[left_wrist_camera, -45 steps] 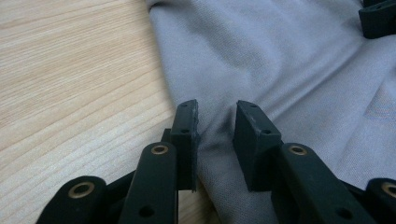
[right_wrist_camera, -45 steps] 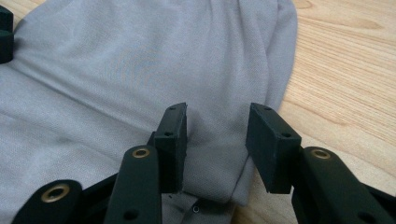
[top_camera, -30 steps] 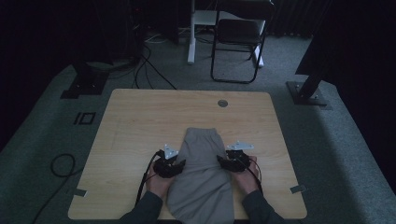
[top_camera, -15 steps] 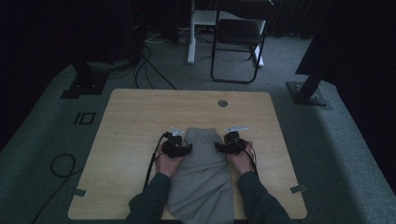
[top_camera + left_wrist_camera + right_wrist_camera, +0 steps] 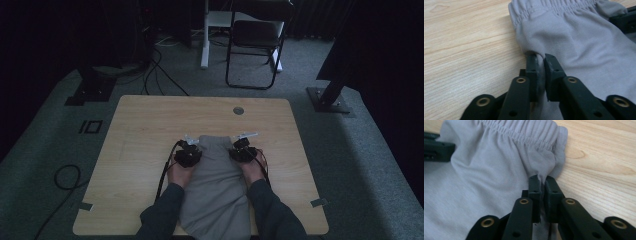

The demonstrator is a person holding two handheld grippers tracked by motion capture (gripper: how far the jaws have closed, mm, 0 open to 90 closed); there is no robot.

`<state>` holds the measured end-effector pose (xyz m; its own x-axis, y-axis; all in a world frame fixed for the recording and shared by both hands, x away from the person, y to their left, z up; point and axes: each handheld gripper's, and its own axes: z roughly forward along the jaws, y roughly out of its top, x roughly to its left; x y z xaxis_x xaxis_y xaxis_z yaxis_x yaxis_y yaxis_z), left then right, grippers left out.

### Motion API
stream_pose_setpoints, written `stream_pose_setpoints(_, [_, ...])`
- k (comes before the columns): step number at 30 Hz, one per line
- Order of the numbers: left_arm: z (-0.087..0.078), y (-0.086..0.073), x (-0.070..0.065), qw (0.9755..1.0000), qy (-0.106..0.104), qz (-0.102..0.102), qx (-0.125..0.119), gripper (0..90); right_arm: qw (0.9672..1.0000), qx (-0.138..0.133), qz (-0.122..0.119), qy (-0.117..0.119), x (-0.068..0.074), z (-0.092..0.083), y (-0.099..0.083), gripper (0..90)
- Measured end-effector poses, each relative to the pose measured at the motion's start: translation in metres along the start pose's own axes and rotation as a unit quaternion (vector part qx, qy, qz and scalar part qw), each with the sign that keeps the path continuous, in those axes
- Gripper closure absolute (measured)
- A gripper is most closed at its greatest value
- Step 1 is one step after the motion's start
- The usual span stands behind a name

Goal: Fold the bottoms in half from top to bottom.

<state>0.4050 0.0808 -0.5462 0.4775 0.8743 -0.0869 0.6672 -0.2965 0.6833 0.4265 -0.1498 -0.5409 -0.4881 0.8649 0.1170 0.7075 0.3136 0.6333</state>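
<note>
A grey garment with an elastic waistband lies lengthwise on the wooden table, its waistband at the far end. My left gripper is at the garment's left edge just below the waistband. In the left gripper view the jaws have just been closing and now pinch a fold of the grey fabric. My right gripper is at the opposite edge. Its jaws have just been closing too and clamp the cloth below the gathered waistband.
A round grommet sits in the table's far side. A dark folding chair stands beyond the table, and black stand bases and cables lie on the carpet. The garment's lower end hangs over the near edge.
Both hands slid away from the person along the garment's sides to just below the waistband. Both pairs of jaws then closed on the fabric edges.
</note>
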Motion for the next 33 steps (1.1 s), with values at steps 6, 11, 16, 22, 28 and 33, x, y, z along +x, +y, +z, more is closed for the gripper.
stream_pose_setpoints(6, [-0.008,0.028,0.009,0.9996,0.009,0.019,-0.017,86.0,0.9993,-0.027,0.024,0.012,-0.014,-0.004,0.019,87.8])
stream_pose_setpoints(11, [-0.037,0.071,0.012,0.9965,0.026,0.031,-0.073,86.1,0.9964,-0.084,-0.004,-0.002,-0.014,-0.034,0.056,87.7])
stream_pose_setpoints(16, [-0.069,0.107,0.010,0.9904,0.034,0.044,-0.126,86.0,0.9874,-0.158,0.006,-0.004,-0.017,-0.070,0.087,87.7])
stream_pose_setpoints(22, [-0.097,0.130,0.006,0.9829,0.036,0.066,-0.168,85.9,0.9740,-0.226,-0.014,-0.013,-0.015,-0.104,0.110,87.5])
stream_pose_setpoints(28, [-0.108,0.117,0.000,0.9838,0.019,0.070,-0.164,85.6,0.9766,-0.212,-0.039,-0.003,-0.007,-0.115,0.104,87.4])
stream_pose_setpoints(33, [-0.113,0.088,-0.011,0.9859,-0.006,0.086,-0.143,85.4,0.9812,-0.186,-0.045,0.022,-0.002,-0.117,0.075,87.4])
